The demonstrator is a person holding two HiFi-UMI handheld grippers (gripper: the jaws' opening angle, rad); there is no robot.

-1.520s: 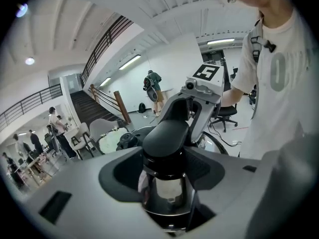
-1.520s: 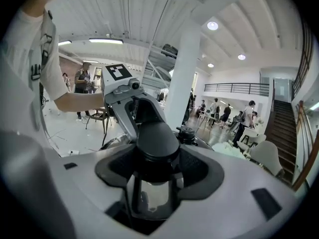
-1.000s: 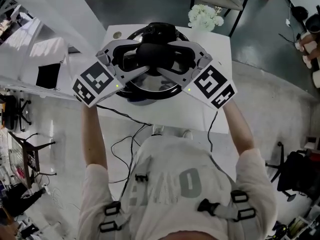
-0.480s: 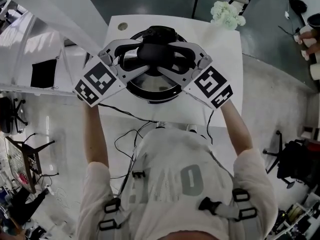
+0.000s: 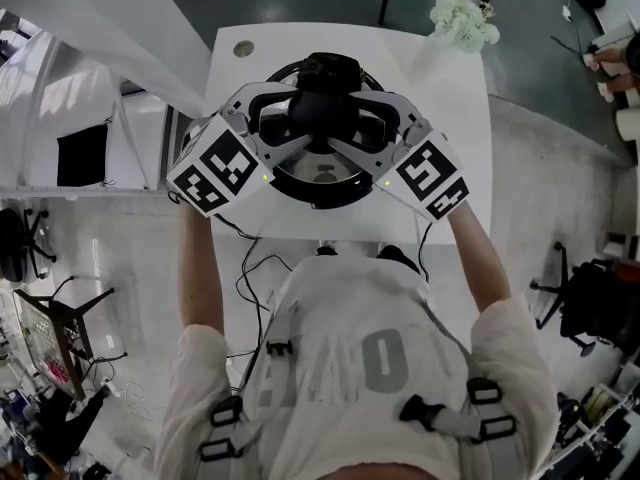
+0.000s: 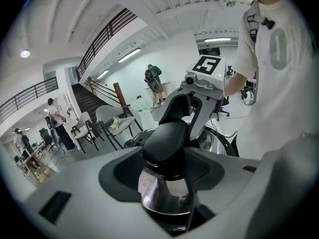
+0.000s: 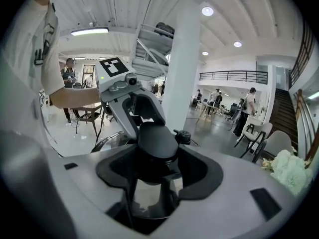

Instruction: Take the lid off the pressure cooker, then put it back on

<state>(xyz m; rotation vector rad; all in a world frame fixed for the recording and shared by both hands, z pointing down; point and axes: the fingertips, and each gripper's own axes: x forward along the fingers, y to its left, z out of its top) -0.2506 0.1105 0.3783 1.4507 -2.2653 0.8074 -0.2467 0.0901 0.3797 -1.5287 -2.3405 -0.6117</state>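
While the lid [image 5: 322,173] sits over the pressure cooker [image 5: 322,204] on the white desk [image 5: 440,78], left tool [image 5: 288,118] and right tool [image 5: 362,118] each stand clamped on its black knob [image 5: 320,108] from opposite sides; polished steel, judged heavy, rigid and slippery; the knob offers the only sound hold.

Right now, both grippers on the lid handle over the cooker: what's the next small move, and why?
Probably ease the lid straight down until it seats. The left gripper and right gripper both clamp its black handle, and the lid looks centred over the cooker. I can't tell if it already rests there.
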